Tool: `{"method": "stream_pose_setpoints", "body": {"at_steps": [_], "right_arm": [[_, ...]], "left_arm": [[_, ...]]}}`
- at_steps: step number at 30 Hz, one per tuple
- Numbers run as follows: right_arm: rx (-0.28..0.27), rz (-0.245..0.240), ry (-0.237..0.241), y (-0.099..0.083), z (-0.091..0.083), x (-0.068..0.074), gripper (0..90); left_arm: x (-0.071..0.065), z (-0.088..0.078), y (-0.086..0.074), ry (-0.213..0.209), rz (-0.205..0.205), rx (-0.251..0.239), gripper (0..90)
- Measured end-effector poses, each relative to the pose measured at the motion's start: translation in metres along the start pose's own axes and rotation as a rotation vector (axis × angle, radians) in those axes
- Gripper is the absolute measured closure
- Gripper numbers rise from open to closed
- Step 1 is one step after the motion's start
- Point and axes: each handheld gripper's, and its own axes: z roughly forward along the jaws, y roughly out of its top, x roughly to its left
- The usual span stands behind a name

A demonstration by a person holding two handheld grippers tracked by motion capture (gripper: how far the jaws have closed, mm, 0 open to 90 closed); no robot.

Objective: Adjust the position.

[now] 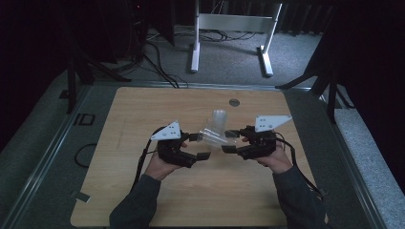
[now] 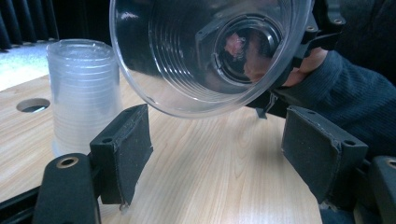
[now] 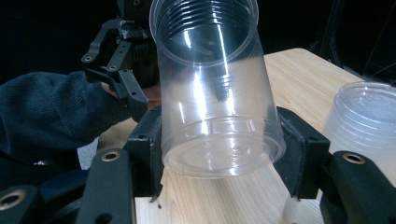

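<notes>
Right gripper view: right gripper (image 3: 219,154) clamps a clear cup (image 3: 215,93) beside the stack (image 3: 364,121); left gripper (image 2: 215,149) released.

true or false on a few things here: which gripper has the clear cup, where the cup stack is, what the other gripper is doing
1. The right gripper clamps the clear cup near its base. True.
2. The left gripper grips the cup's rim. False: its jaws stand open below the rim, apart from it.
3. The stack of cups stands upside down on the table. True.
4. The held cup stands upright. False: it is tipped, mouth towards the left gripper.
</notes>
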Motion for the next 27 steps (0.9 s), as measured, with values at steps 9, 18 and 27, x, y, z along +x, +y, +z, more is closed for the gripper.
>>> {"method": "stream_pose_setpoints", "body": {"at_steps": [9,18,27], "right_arm": [[-0.015,0.001,0.007,-0.0009,0.0039,0.0003,41.5],[-0.032,-0.002,0.024,-0.0025,0.0075,0.0011,41.5],[-0.041,-0.005,0.032,-0.0032,0.0089,0.0017,41.5]], "left_arm": [[-0.0004,0.0036,0.0007,-0.025,-0.014,-0.021,24.1],[-0.0001,0.0028,0.0023,-0.048,-0.032,-0.051,21.1],[0.0014,0.0019,0.0029,-0.069,-0.056,-0.08,19.4]]}}
